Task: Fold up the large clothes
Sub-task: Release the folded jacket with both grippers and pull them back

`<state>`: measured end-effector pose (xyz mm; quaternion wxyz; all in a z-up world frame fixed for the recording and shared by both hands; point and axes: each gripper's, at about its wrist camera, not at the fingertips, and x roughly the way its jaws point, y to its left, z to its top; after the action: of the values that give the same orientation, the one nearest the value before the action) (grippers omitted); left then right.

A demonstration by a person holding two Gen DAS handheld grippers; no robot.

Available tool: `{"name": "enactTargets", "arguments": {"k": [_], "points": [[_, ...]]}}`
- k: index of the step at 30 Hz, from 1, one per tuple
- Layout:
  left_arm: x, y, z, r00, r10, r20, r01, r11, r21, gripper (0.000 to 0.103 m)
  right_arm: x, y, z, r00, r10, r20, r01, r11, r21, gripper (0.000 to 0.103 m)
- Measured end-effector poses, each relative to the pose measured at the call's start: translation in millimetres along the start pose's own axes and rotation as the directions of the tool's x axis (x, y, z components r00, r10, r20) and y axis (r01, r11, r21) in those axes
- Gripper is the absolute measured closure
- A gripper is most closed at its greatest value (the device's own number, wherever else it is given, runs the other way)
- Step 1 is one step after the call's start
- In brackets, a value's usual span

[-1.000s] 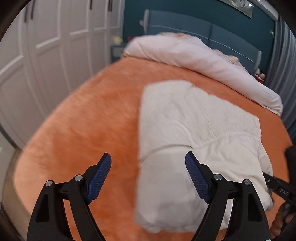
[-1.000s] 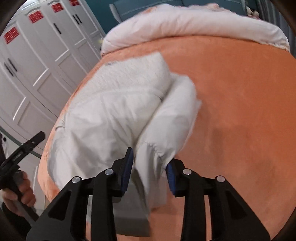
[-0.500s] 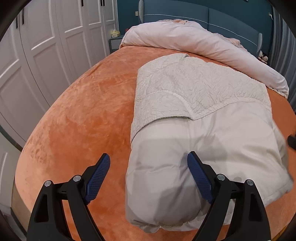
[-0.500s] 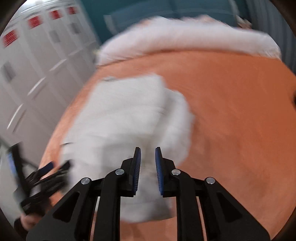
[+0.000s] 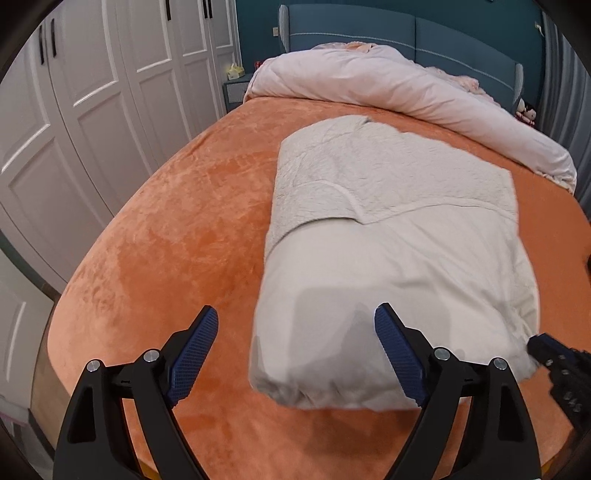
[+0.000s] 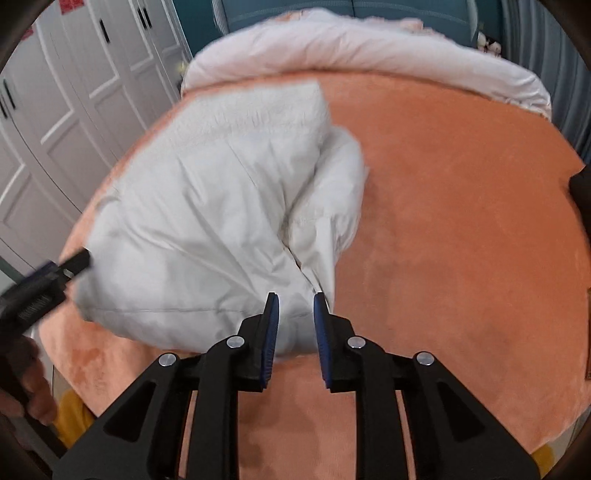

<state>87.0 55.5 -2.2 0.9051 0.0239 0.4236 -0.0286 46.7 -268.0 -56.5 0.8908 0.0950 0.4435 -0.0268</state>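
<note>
A large white padded coat [image 5: 391, 236] lies folded on the orange bed cover [image 5: 177, 236], its textured lining turned up at the far end. My left gripper [image 5: 295, 350] is open and empty, hovering over the coat's near left corner. In the right wrist view the coat [image 6: 207, 206] lies left of centre. My right gripper [image 6: 294, 325] has its jaws slightly apart just above the coat's near edge; no cloth is between the pads. The left gripper's tip [image 6: 44, 280] shows at the coat's left edge.
A rolled pale pink duvet [image 5: 399, 85] lies across the head of the bed before a teal headboard [image 5: 406, 33]. White wardrobe doors [image 5: 74, 110] line the left side. Orange cover [image 6: 461, 221] spreads right of the coat.
My right gripper let go of the coat's fold, closed, then opened slightly and drew back. My left gripper stayed open and lifted a little over the coat.
</note>
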Motion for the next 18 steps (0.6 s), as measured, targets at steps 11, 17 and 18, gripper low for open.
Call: {"name": "enactTargets", "arguments": {"k": [11,17,18], "points": [[-45.7,-15.3,-14.1,0.999,0.007,0.038,-0.008,1.0,0.025,0.018,-49.3,53.3,-9.1,0.995,-0.028,0.1,0.035,0.997,-0.067,0.058],[-65.5,-22.5,-25.8,0.999,0.002,0.048,-0.004,0.999,0.037,0.018,-59.1,55.2,-19.2,0.993,-0.052,0.102,0.057,0.997,-0.049,0.051],[-67.6,-23.2,-27.4,0.999,0.004,0.048,-0.006,0.999,0.04,0.018,-60.1,55.4,-20.5,0.993,-0.058,0.101,0.063,0.997,-0.045,0.049]]}}
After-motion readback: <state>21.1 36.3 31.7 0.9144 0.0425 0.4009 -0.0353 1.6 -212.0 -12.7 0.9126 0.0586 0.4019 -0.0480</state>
